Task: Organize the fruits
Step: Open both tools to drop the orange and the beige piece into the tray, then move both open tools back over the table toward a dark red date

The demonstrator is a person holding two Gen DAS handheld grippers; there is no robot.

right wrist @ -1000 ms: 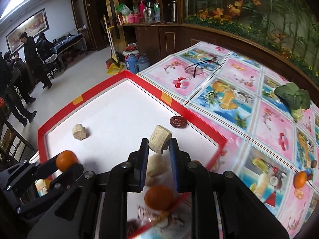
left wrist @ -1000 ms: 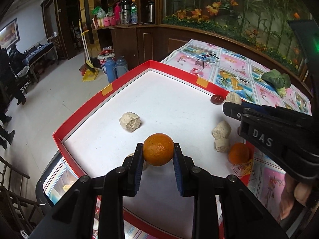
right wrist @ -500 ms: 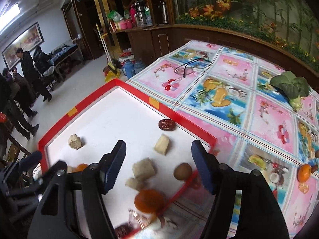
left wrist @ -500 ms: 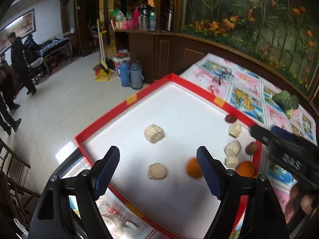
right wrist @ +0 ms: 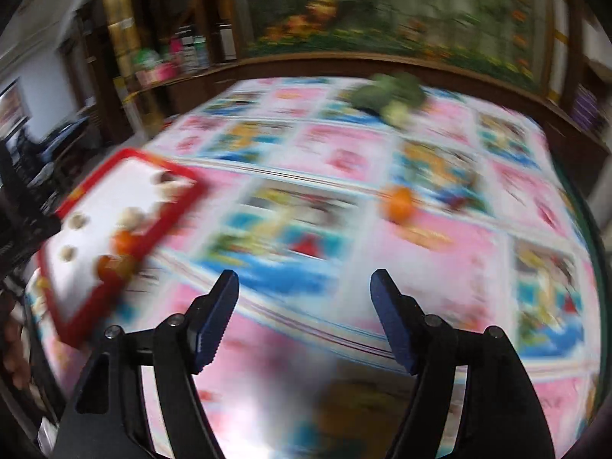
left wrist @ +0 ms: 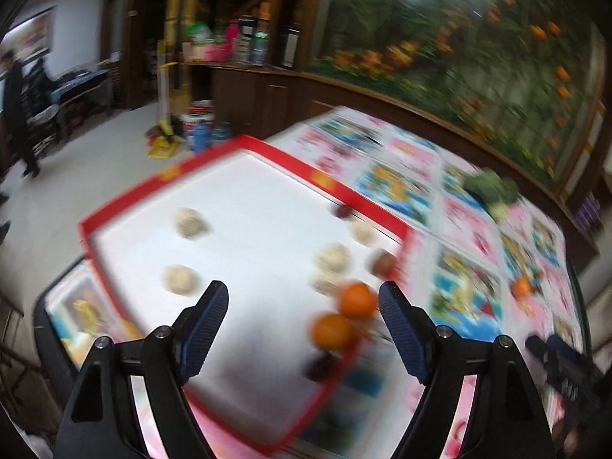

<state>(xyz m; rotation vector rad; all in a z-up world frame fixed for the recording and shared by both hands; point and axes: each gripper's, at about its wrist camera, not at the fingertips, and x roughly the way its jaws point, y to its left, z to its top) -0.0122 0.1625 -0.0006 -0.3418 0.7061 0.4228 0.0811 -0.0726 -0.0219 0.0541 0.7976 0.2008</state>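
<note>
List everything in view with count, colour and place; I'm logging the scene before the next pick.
tray: one, red rim, white floor, on the table's left part.
oranges in tray: two, orange, touching, near the tray's right rim.
pale chunks: about six, beige, scattered in tray; blurred.
dark fruits: about three, reddish-brown to dark, along the right rim; blurred.
loose orange: one, orange, on the tablecloth outside the tray.
leafy vegetable: one, green, far side of table.
tablecloth: one, pink and blue.
left gripper: open, empty.
right gripper: open, empty.
</note>
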